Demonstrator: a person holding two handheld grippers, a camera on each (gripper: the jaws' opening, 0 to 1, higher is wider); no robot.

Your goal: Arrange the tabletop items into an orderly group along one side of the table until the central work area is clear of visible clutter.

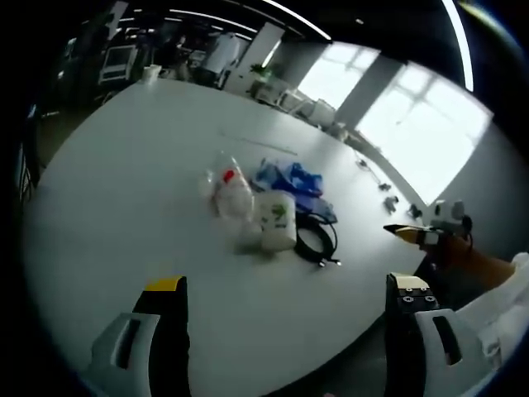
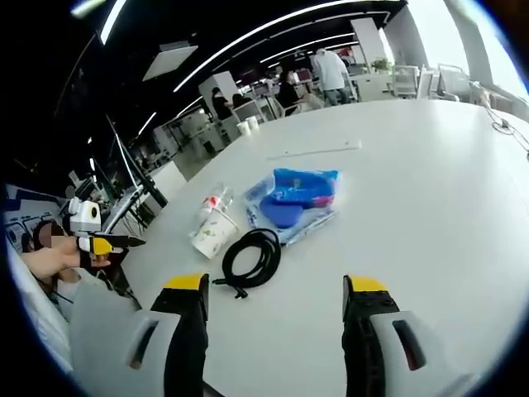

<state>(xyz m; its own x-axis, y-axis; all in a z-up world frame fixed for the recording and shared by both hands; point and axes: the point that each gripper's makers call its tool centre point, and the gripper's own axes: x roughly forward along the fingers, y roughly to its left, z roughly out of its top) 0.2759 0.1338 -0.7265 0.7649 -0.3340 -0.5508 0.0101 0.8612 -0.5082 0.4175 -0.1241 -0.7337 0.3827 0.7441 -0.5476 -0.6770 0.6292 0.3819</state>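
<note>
A small cluster lies mid-table: a clear plastic bottle with a red cap (image 1: 225,187) (image 2: 212,201), a white cup with green print (image 1: 278,218) (image 2: 213,232) lying beside it, a blue plastic bag (image 1: 293,181) (image 2: 294,198) and a coiled black cable (image 1: 316,238) (image 2: 252,257). My left gripper (image 1: 288,284) is open, well short of the cluster, with nothing between its jaws. My right gripper (image 2: 275,286) is open too, just short of the cable, and holds nothing. Each gripper's yellow-tipped nose shows in the other's view, the right gripper (image 1: 420,236) and the left gripper (image 2: 104,243).
The large white table (image 1: 124,207) (image 2: 430,215) has bare surface all around the cluster. A thin strip (image 1: 258,143) (image 2: 317,150) lies beyond the items. Paper cups (image 2: 248,127) stand at the far edge; small plugs (image 1: 387,188) lie near the window side. People (image 2: 332,69) stand in the background.
</note>
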